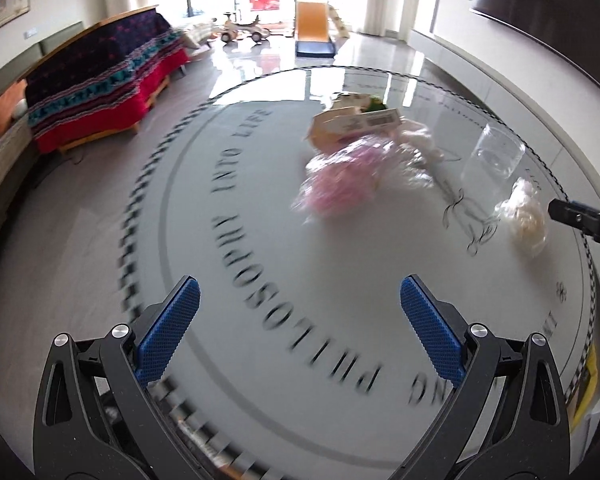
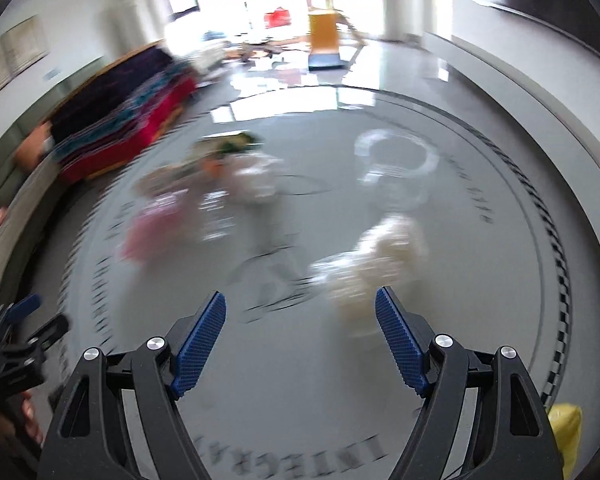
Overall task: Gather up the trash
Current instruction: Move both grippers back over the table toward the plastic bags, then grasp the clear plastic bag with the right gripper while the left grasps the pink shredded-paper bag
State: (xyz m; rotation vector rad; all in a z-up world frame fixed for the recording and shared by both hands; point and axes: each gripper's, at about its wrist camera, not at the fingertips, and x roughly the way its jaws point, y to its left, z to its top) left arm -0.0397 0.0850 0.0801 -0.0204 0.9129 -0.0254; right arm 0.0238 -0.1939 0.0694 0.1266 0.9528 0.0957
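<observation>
on the round grey glass table [image 1: 260, 208] with black lettering, your trash sits toward the far side: a crumpled pink plastic bag [image 1: 340, 178], a tan cardboard box [image 1: 354, 122] behind it, a clear plastic cup [image 1: 494, 152] and a cream wad in clear wrap [image 1: 524, 218] near the right rim. your left gripper [image 1: 300, 312] and right gripper [image 2: 300, 328] both hang wide apart and empty. bare tabletop lies between them and the pile.
</observation>
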